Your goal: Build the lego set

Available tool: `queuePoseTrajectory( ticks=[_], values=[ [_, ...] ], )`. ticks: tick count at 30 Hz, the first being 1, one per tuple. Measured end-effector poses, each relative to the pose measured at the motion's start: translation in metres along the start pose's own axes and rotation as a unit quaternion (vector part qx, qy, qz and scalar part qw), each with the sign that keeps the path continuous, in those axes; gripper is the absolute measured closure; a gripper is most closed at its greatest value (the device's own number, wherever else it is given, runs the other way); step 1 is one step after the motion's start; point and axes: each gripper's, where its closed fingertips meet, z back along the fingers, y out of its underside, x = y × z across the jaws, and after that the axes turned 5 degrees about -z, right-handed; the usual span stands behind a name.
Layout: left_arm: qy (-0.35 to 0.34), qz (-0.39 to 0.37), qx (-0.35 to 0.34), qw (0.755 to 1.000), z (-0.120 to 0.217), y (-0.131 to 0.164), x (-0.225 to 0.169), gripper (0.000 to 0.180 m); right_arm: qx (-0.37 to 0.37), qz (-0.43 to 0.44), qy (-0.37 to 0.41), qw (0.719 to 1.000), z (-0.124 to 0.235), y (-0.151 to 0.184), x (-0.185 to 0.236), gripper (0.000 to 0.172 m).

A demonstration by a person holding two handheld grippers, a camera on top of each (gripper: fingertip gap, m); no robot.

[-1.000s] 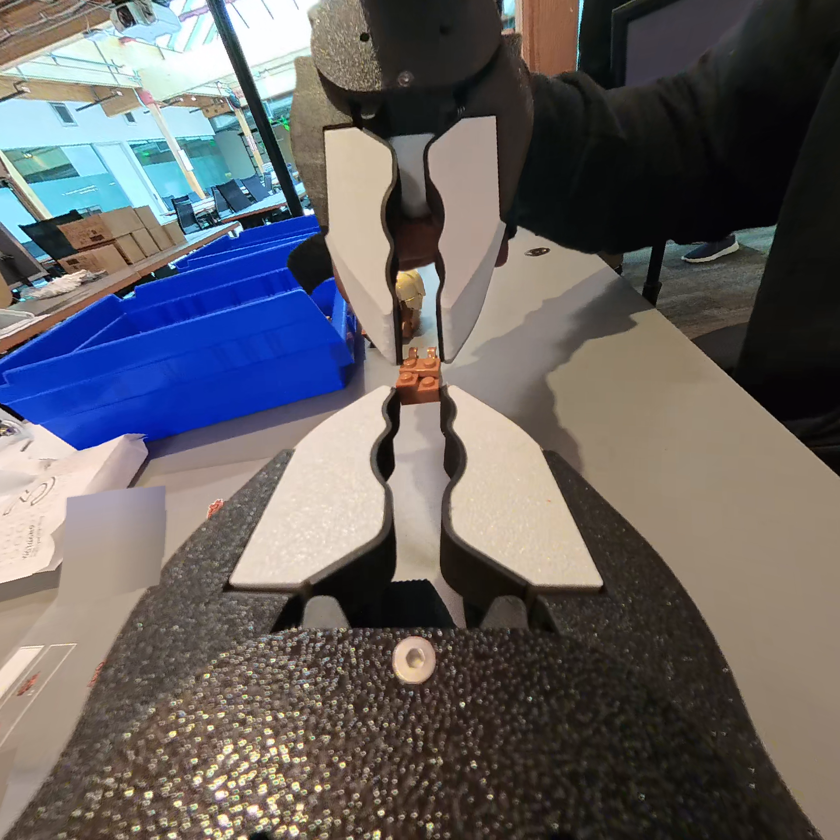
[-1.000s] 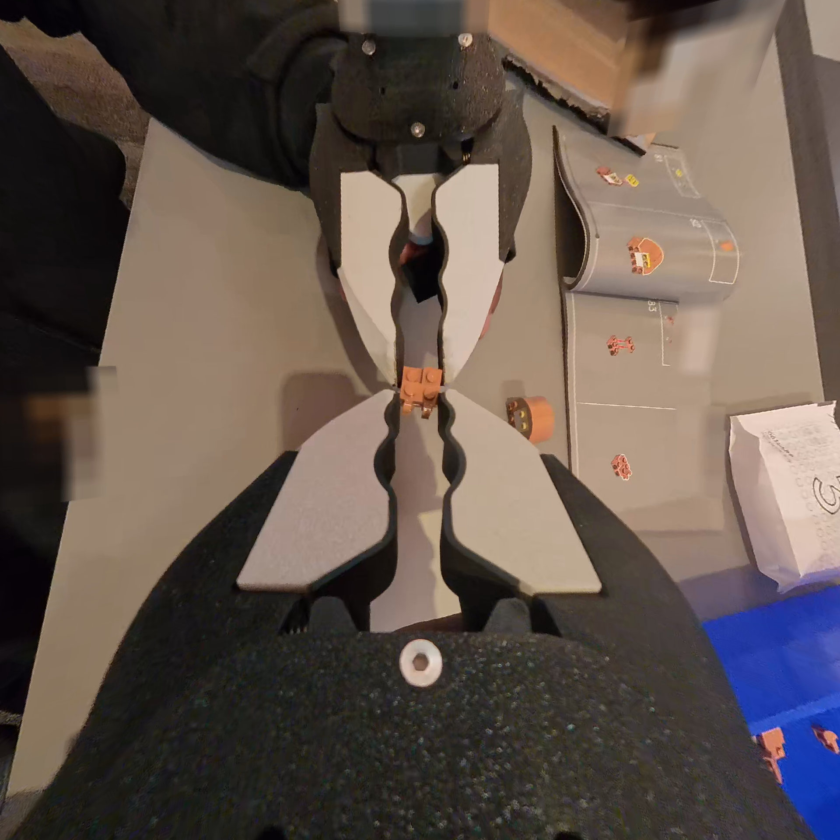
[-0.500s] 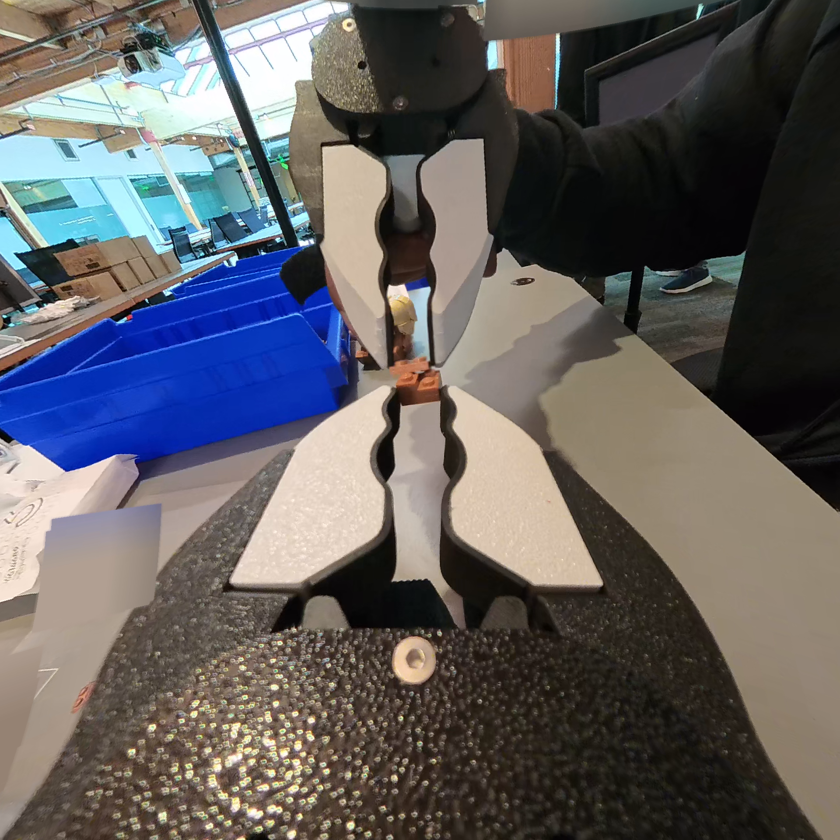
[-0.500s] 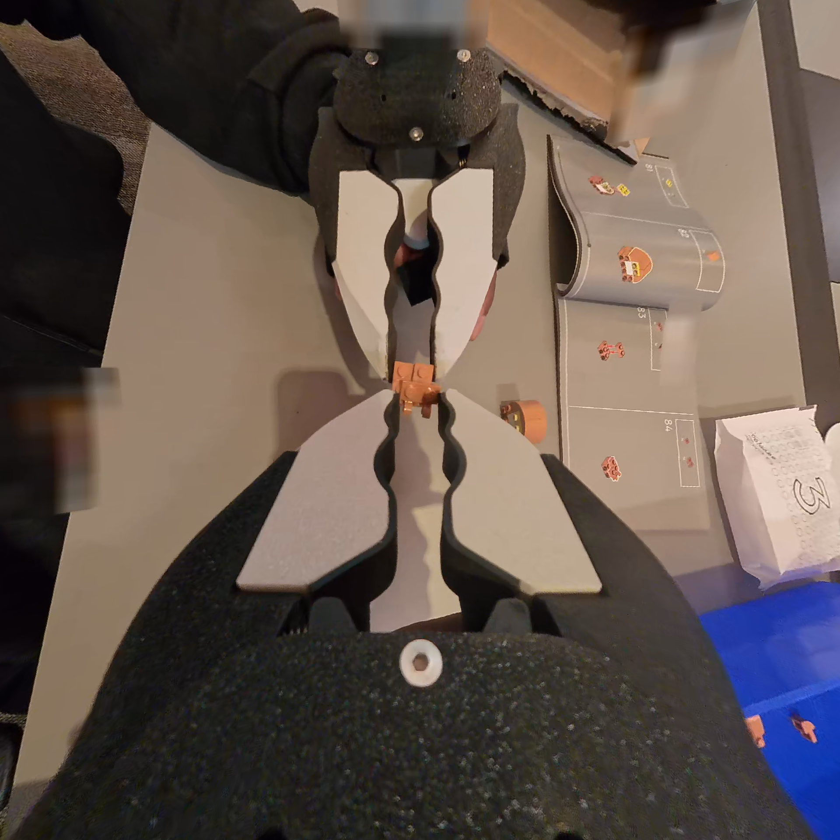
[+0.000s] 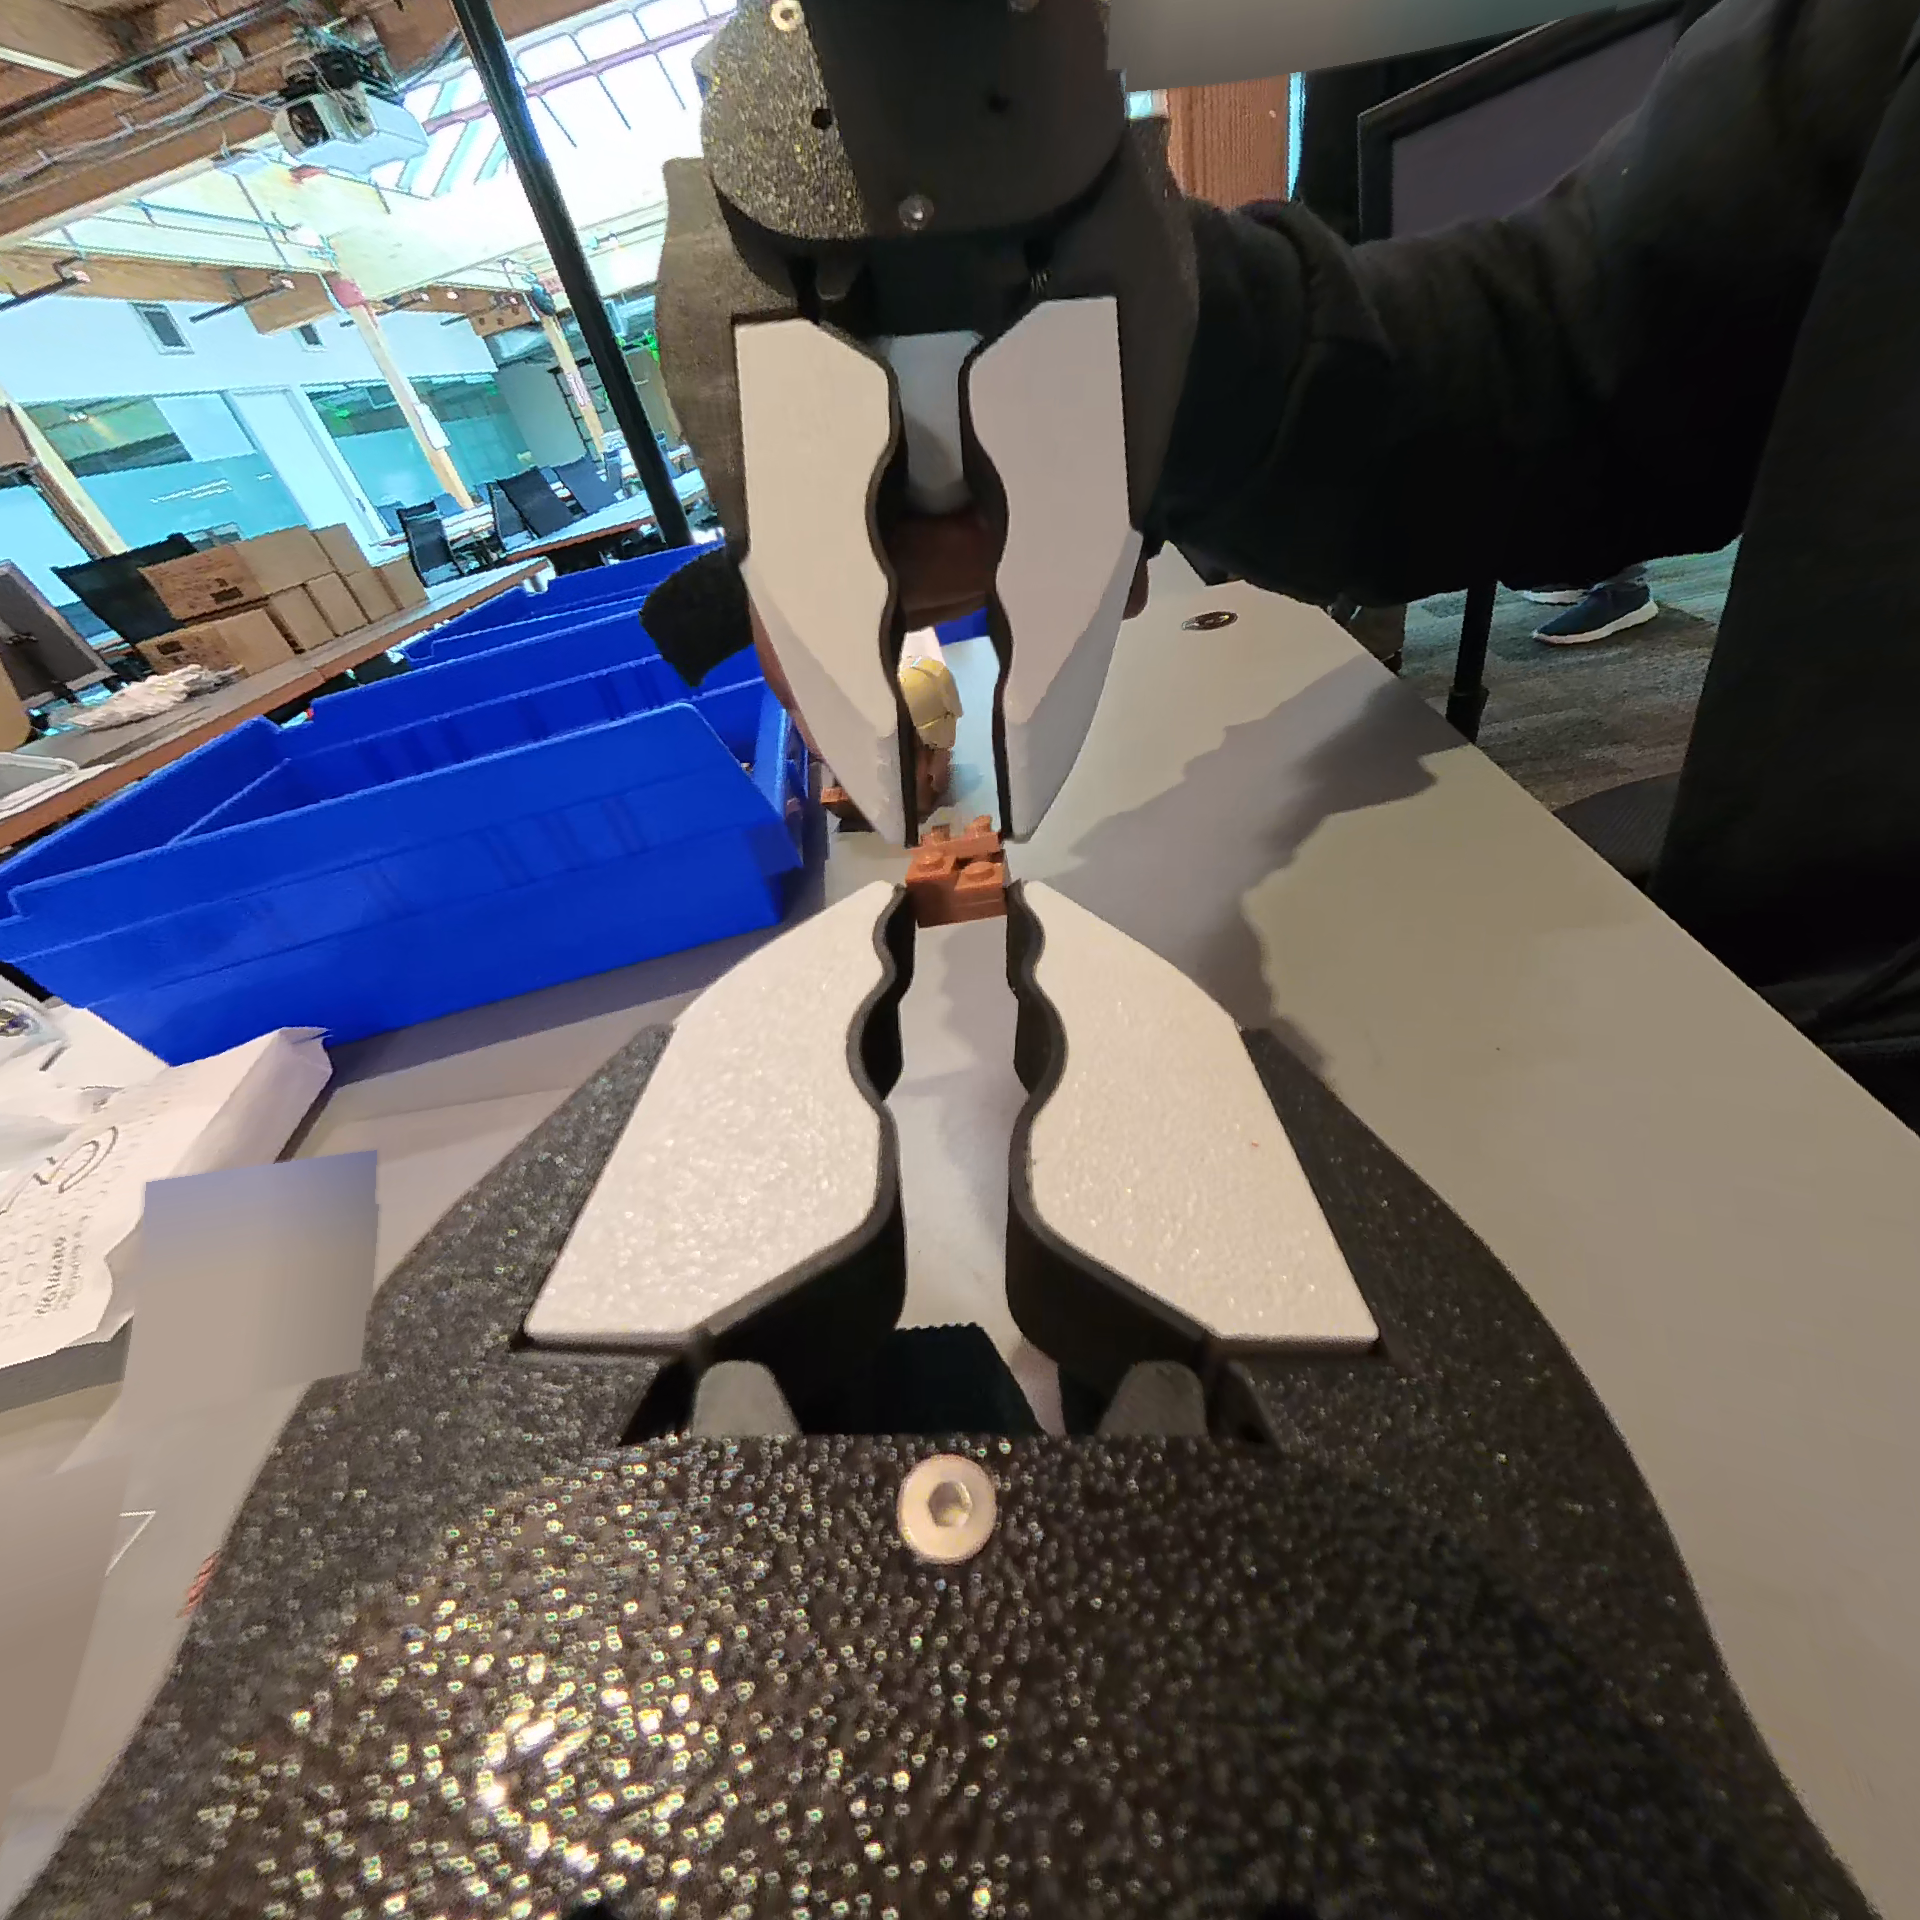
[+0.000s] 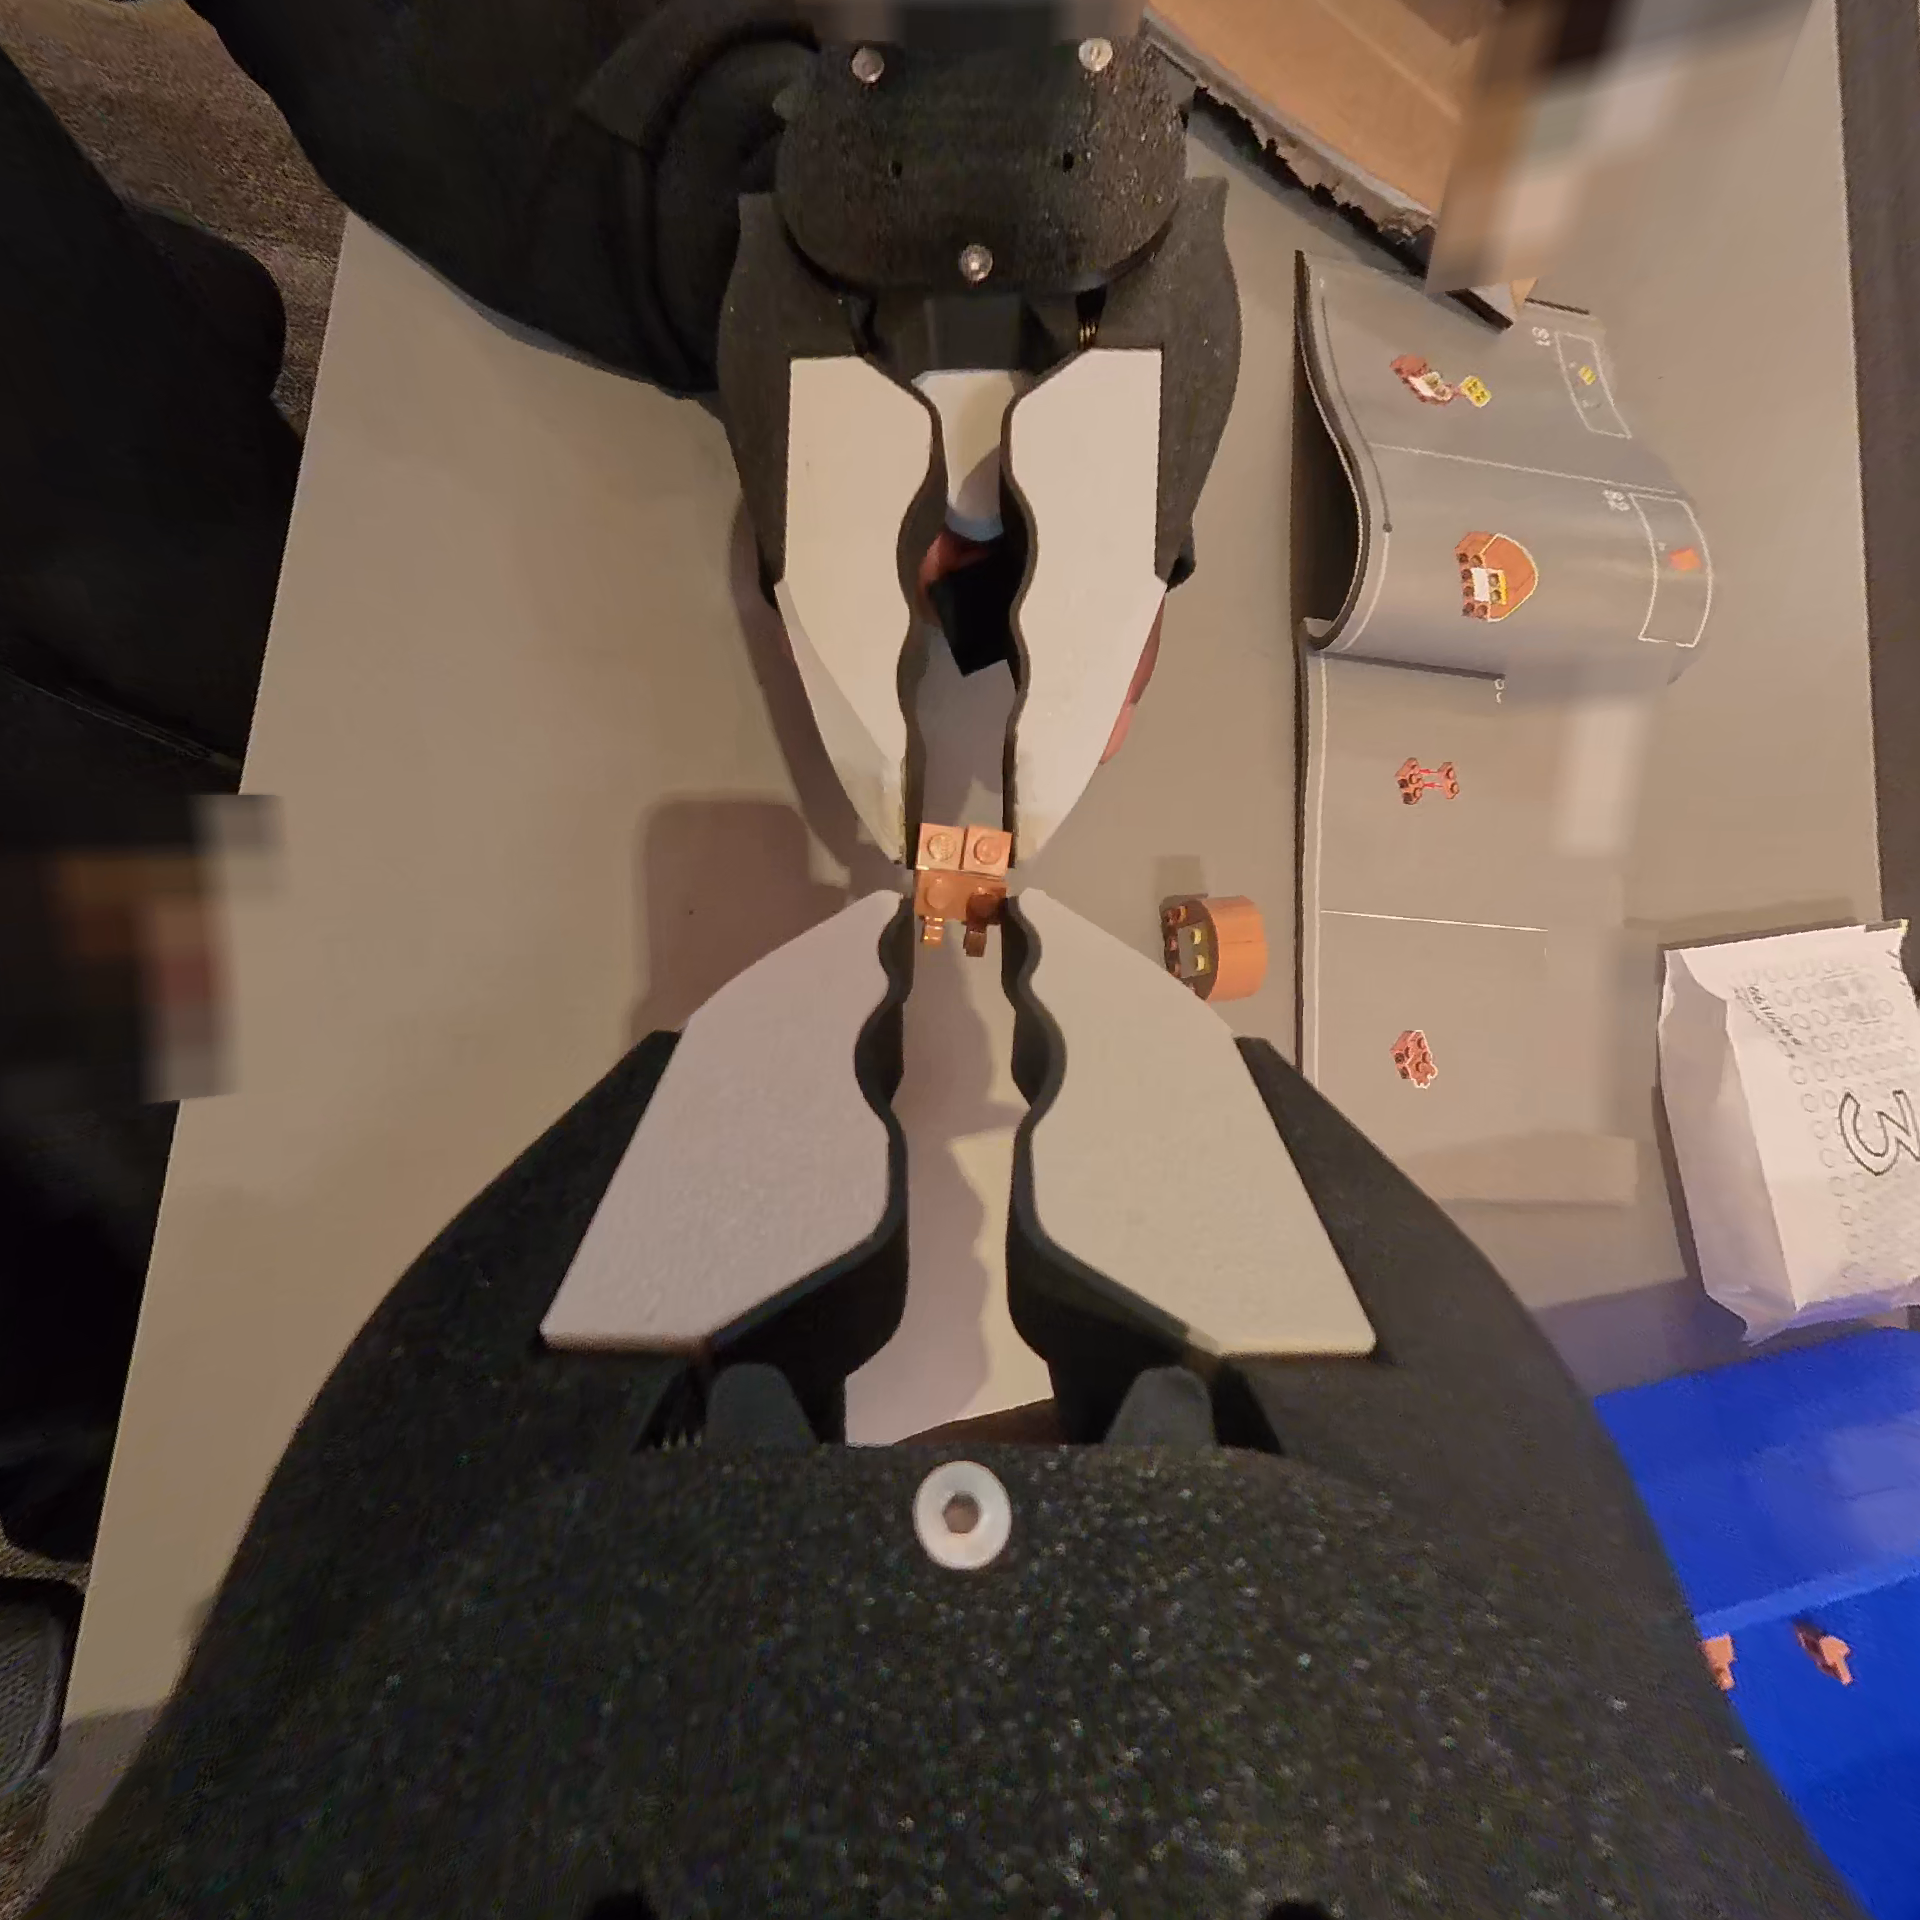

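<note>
Two claws (image 5: 958,894) (image 6: 954,909) each pinch a studded brown brick (image 5: 956,883) (image 6: 940,902), bricks touching

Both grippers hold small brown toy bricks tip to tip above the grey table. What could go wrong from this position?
1. The left gripper and right gripper each pinch a small brown brick and a brown clip plate only at the fingertips, so a push off-axis may twist a piece out.
2. A dropped piece may bounce off the table edge or into the blue bin.
3. The fingertips nearly touch and may collide.
</note>
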Motion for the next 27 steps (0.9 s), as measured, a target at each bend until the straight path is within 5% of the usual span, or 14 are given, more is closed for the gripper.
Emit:
queuePoseTrajectory(
  ticks=[14,27],
  values=[
    [-0.011,0.001,0.007,1.0,0.0,0.002,0.003,0.164,0.009,-0.011,0.023,1.0,-0.008,0.005,-0.006,0.156],
    [-0.045,0.017,-0.009,0.999,0.003,-0.003,0.014,0.164,-0.08,-0.078,0.092,0.99,-0.012,-0.001,-0.015,0.157]
  ],
)
